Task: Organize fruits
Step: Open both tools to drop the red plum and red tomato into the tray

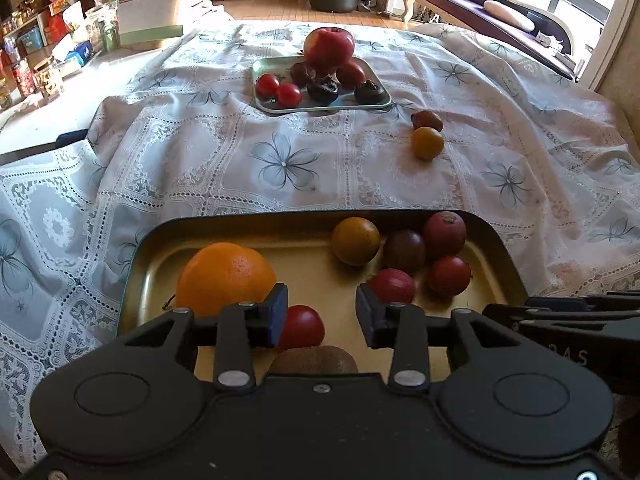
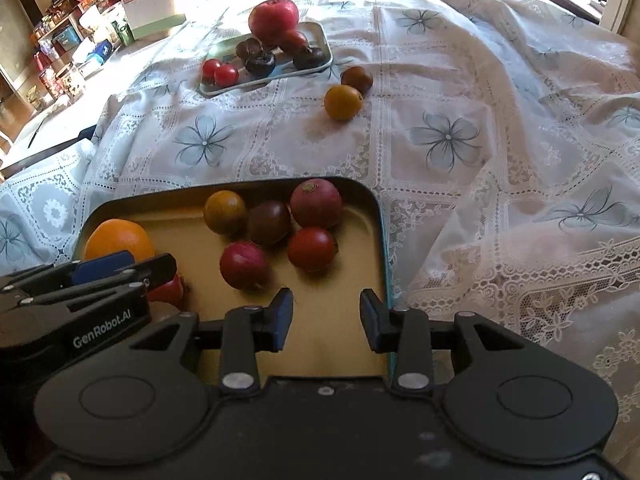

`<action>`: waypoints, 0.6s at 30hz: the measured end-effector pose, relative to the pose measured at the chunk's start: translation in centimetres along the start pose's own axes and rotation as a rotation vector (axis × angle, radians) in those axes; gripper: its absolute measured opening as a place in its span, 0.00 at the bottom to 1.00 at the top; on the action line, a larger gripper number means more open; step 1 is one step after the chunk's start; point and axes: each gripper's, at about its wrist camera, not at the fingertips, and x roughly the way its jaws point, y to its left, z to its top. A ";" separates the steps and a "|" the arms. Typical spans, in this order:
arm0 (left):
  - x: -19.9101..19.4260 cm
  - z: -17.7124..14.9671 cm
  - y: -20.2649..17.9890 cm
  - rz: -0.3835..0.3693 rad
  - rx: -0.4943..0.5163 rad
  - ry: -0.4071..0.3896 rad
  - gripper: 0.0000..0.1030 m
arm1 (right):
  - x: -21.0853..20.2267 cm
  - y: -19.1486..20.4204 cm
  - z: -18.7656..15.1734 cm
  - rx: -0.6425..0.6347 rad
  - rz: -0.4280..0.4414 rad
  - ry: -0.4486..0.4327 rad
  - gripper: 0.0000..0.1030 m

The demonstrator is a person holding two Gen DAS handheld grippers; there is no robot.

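Golden smooth tray point(image 1: 304, 256), round orange point(image 1: 224, 276), lace tablecloth point(image 1: 240, 160)

Both wrist views face forward — sharing the near tray point(image 1: 504, 248).

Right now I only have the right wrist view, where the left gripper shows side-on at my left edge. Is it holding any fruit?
Observer: No. In the left wrist view the left gripper is open, with nothing between its fingers.
Operator: What is the red thing half hidden behind it?
Observer: A round red tomato in the gold tray, next to the orange.
Operator: Is there anything else in that tray that I miss?
Observer: Yes, a brown kiwi lies at the tray's near end, partly hidden by the left gripper's body.
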 end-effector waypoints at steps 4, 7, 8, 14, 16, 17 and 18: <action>-0.1 0.0 0.0 0.006 0.004 -0.002 0.46 | 0.2 0.0 -0.1 0.004 0.006 0.015 0.38; 0.0 -0.1 -0.2 0.019 0.010 -0.002 0.46 | 0.4 0.0 0.0 0.003 0.011 0.023 0.38; 0.0 -0.1 -0.2 0.024 0.012 -0.001 0.46 | 0.5 0.0 0.0 0.004 0.012 0.028 0.38; 0.1 -0.2 -0.2 0.042 0.017 0.002 0.46 | 1.0 -0.1 0.1 0.014 0.022 0.051 0.38; 0.2 -0.2 -0.2 0.044 0.017 0.006 0.46 | 1.1 0.0 0.1 0.013 0.022 0.055 0.38; 0.2 -0.2 -0.2 0.045 0.016 0.008 0.46 | 1.1 0.0 0.0 0.012 0.022 0.056 0.38; 0.2 -0.2 -0.2 0.045 0.015 0.009 0.46 | 1.1 0.0 0.0 0.011 0.022 0.057 0.38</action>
